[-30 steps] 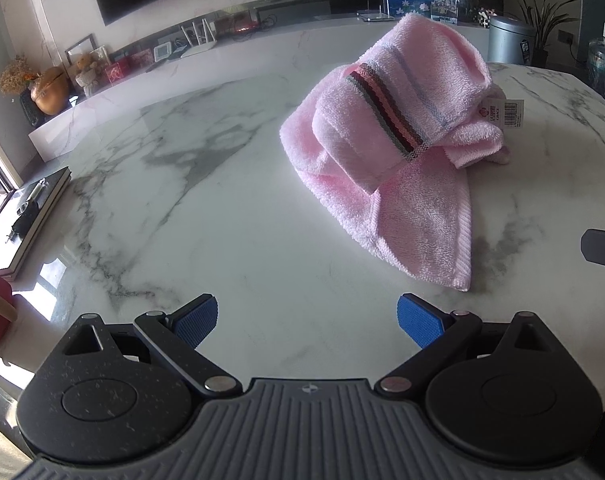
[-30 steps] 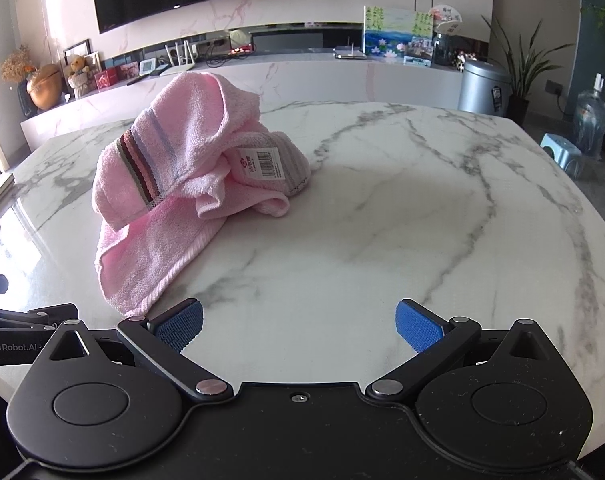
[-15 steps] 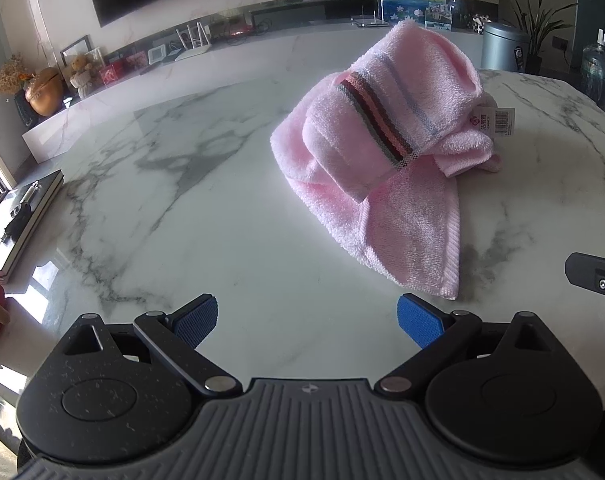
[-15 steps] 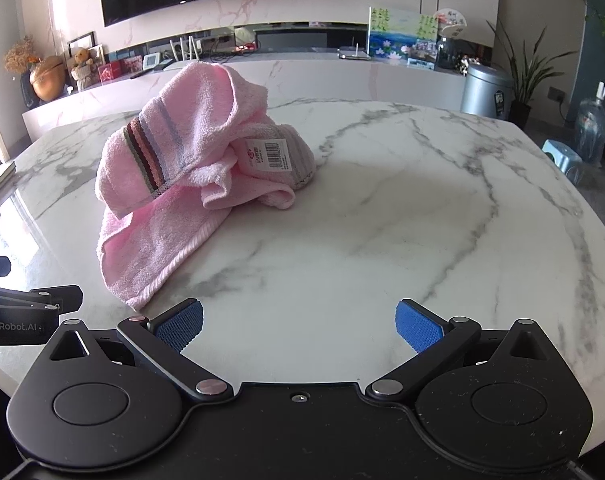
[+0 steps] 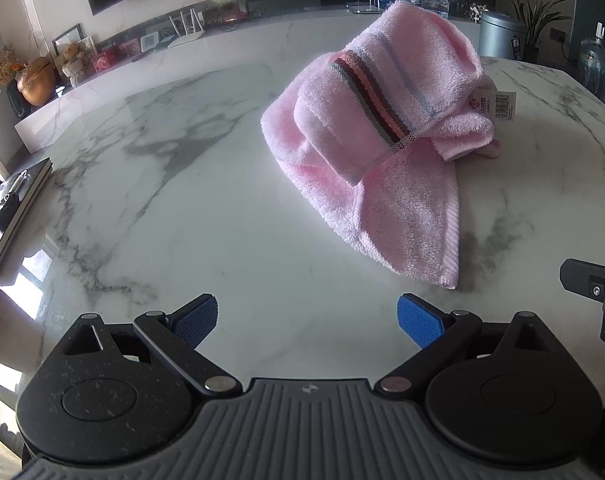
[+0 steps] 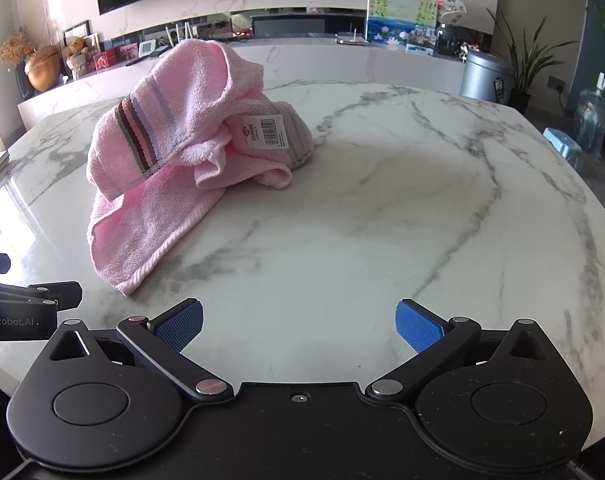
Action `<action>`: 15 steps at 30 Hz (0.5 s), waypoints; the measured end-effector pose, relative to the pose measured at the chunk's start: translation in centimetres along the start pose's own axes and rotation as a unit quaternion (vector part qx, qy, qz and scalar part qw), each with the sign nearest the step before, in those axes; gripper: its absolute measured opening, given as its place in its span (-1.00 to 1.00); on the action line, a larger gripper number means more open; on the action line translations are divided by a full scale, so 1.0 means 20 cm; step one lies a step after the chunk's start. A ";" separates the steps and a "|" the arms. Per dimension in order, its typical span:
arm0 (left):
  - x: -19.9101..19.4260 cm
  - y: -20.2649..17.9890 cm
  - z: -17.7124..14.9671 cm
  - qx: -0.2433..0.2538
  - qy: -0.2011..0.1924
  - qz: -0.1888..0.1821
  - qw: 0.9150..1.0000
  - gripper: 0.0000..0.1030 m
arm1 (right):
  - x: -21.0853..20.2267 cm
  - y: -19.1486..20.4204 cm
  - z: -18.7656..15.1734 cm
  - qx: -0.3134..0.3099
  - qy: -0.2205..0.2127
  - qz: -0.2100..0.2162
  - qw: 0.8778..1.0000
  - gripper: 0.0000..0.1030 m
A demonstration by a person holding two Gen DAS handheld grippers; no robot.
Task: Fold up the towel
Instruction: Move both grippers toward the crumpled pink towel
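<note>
Ahead, a crumpled pink towel (image 5: 378,136) sits bunched on the tabletop (image 5: 182,216), its corners hidden. Both grippers, left (image 5: 307,317) and right (image 6: 298,322), hover with fingers apart; the towel's tag (image 6: 264,132) print is seemingly illegible.

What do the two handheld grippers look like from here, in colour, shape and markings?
Both match. The left gripper and right gripper are matte black with round pivot housings, silver pins and angled linkage arms ending in blue, cross-hatched pads. The left one has a ribbed grey body. In the right wrist view, white lettering "enRobot.AI" shows on the left gripper's side. No cables, hands or sleeves are visible.
</note>
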State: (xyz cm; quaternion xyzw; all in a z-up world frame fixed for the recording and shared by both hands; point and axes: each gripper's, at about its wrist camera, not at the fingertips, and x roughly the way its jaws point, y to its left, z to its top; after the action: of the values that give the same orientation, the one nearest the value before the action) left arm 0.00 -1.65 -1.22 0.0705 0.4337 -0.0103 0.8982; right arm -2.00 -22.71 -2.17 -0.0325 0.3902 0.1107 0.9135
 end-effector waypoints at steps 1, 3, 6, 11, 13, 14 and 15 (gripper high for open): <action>0.00 0.00 0.00 -0.001 0.000 0.000 1.000 0.90 | 0.01 0.00 0.00 -0.002 0.001 0.001 1.000 0.99; 0.01 0.01 0.01 -0.003 0.000 -0.001 1.000 0.90 | 0.02 0.01 0.00 -0.006 0.001 0.001 1.000 0.99; 0.02 0.01 0.02 -0.005 0.000 0.000 1.000 0.90 | 0.03 0.02 0.01 -0.014 -0.001 0.001 1.000 0.99; 0.04 0.02 0.03 -0.008 0.001 0.001 1.000 0.90 | 0.05 0.04 0.03 -0.024 -0.004 0.005 1.000 0.99; 0.04 0.02 0.04 -0.008 0.000 0.002 1.000 0.90 | 0.06 0.03 0.03 -0.025 -0.002 0.007 1.000 0.99; 0.04 0.02 0.04 -0.007 -0.001 0.002 1.000 0.90 | 0.07 0.03 0.04 -0.024 0.000 0.008 1.000 0.99; 0.05 0.01 0.04 -0.005 -0.001 0.003 1.000 0.90 | 0.07 0.03 0.04 -0.024 0.001 0.009 1.000 0.99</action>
State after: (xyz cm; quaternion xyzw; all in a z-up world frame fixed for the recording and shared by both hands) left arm 1.23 -1.43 -1.44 0.0670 0.4329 -0.0053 0.8989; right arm -0.62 -21.71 -2.71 -0.0510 0.3890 0.1282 0.9109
